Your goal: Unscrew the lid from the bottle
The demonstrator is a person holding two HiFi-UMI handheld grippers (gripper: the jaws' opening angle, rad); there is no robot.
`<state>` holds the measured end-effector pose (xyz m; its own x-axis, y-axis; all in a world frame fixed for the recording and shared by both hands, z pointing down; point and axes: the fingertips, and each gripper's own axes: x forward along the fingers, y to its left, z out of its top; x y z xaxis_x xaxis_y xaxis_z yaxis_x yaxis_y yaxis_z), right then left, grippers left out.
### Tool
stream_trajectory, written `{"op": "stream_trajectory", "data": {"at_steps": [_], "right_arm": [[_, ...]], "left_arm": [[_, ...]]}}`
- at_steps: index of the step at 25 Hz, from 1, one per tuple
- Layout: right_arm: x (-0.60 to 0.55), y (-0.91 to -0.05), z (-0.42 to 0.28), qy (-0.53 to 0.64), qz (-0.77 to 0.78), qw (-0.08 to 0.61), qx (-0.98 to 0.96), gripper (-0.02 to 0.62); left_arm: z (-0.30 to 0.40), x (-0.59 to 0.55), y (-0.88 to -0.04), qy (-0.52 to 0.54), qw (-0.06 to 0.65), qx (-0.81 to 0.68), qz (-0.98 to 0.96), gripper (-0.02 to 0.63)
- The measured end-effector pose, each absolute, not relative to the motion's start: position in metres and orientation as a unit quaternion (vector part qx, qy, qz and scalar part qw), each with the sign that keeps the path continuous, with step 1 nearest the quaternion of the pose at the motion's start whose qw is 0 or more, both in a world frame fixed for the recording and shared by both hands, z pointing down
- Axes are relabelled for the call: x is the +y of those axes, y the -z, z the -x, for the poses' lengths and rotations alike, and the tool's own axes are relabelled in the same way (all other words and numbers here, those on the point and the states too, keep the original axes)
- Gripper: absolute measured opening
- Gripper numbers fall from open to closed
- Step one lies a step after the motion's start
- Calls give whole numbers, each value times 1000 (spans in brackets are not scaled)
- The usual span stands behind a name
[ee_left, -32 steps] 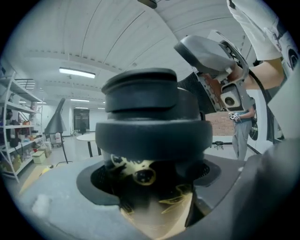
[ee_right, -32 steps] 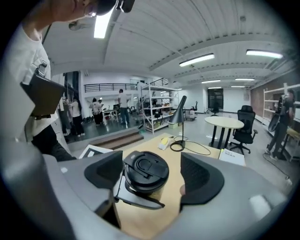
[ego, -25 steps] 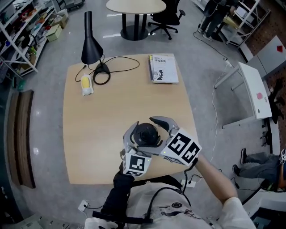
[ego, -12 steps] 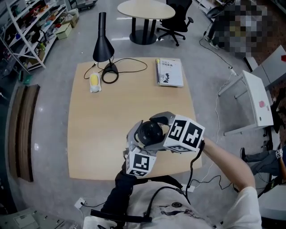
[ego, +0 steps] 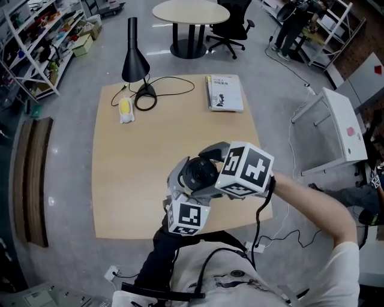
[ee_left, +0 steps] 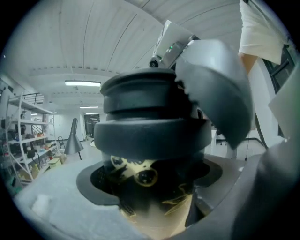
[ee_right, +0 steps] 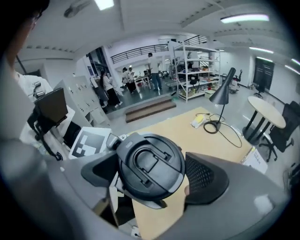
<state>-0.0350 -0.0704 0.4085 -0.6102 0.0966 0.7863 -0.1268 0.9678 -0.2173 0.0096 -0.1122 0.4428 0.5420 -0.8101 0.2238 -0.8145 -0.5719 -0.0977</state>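
Observation:
A dark bottle [ee_left: 143,176] with a black lid [ego: 200,172] is held up over the wooden table's [ego: 132,174] near edge. My left gripper [ego: 189,188] is shut on the bottle's body just below the lid. My right gripper [ee_right: 151,174] comes down over the top, its two pads set against opposite sides of the lid. One right finger [ee_left: 215,89] shows in the left gripper view, pressed against the lid's rim. The lid's fold-down handle [ee_right: 146,161] faces the right gripper's camera. Most of the bottle's body is hidden.
At the table's far side stand a black desk lamp [ego: 134,60] with its looped cable [ego: 171,90], a yellow-and-white object [ego: 125,109] and a book [ego: 225,92]. A round table [ego: 191,12] and office chair [ego: 231,27] stand beyond; shelves [ego: 30,42] line the left.
Both grippers and the bottle have risen a little together. The right gripper has tipped, so its marker cube has swung from below-right of the lid to beside it.

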Motion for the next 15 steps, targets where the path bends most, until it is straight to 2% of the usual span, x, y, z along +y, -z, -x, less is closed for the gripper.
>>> {"op": "stream_trajectory", "data": {"at_steps": [3, 7, 12, 15], "right_arm": [[-76, -408, 38, -143, -36, 437, -887, 474], [-69, -416, 32, -115, -3, 474, -873, 448], [-63, -410, 34, -83, 30, 489, -868, 445], [-51, -408, 28, -27, 103, 524, -845, 446]], "left_arm": [[-5, -117, -440, -137, 1, -484, -864, 449], [-8, -111, -446, -171, -18, -475, -863, 449], [-9, -107, -438, -148, -12, -464, -874, 451], [-19, -100, -437, -143, -15, -420, -896, 451]]}}
